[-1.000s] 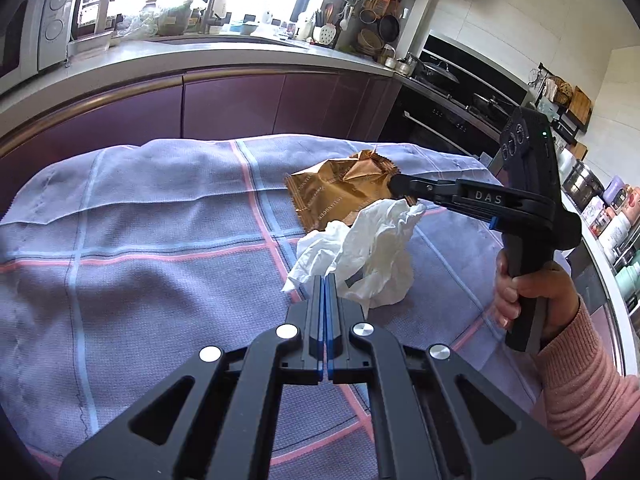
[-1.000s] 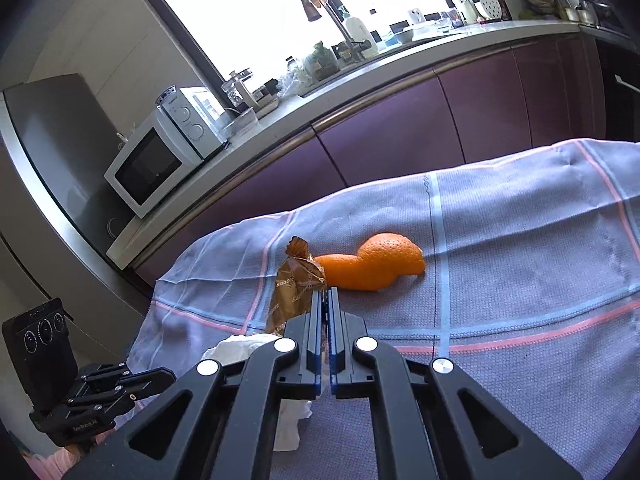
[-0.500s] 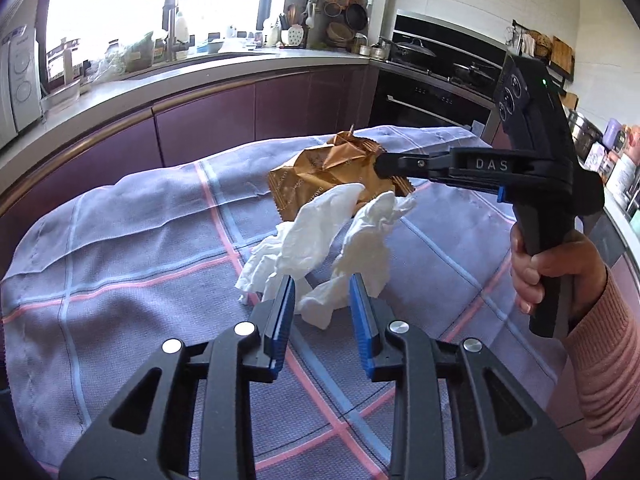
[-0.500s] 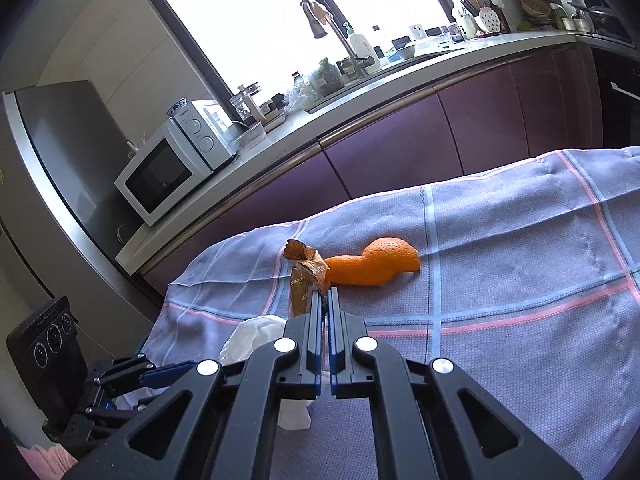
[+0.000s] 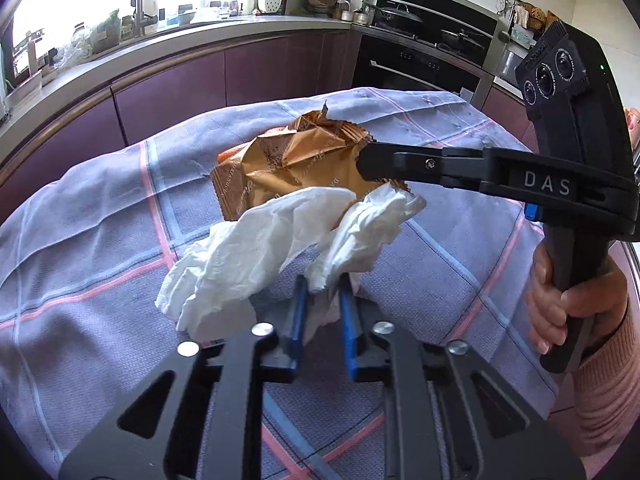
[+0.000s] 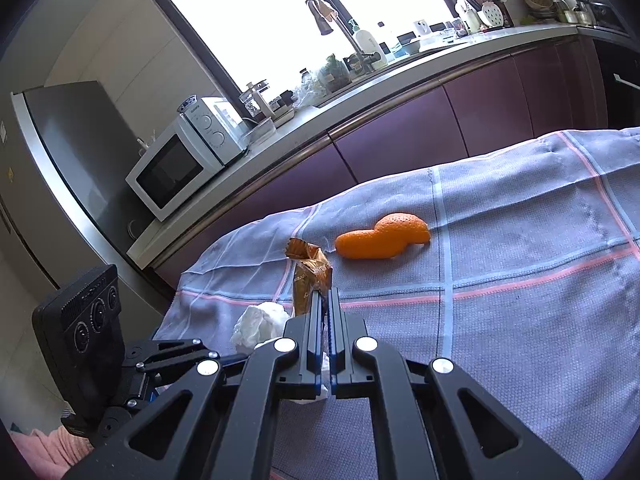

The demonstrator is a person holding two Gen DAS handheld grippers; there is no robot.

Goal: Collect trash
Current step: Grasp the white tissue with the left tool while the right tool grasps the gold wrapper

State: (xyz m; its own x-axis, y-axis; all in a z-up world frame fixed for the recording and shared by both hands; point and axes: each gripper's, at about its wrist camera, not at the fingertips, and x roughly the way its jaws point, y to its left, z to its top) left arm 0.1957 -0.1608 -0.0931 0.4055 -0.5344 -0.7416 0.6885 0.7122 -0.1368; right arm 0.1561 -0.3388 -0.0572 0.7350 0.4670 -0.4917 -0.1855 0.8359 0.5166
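Left hand-held gripper (image 5: 323, 300): jaws closing, blue pads either side of a fold of the white tissue (image 5: 276, 248), a gap to the paper visible on both sides, so not pinched yet. Tissue crumpled, lying on the checked cloth (image 5: 100, 240) over the table, far edge touching the gold wrapper (image 5: 288, 168).

Right hand-held gripper (image 6: 325, 312): clamped together on the near edge of that gold wrapper, which stands up from the fingertips in the right wrist view; in the left wrist view the same black fingers bite the wrapper's right side. Person's hand (image 5: 568, 304) wrapped round the right handle, pink sleeve below it.

Orange peel (image 6: 380, 236) well apart from both tools, further back on the cloth, untouched.

Step in hand, as judged: pickup phase of trash collection. Wrapper secured on the right, tissue grab in progress on the left, peel left for later. No bin or bag in either view, so drop-off target unknown.

Next move calls for: finish the close on the tissue fold, confirm paper actually trapped between the pads, then lift straight up. Soft thin paper, so a shallow bite likely to slip or tear. Tissue overlaps the wrapper, so lifting one probably drags the other; better to raise both together or separate them first.
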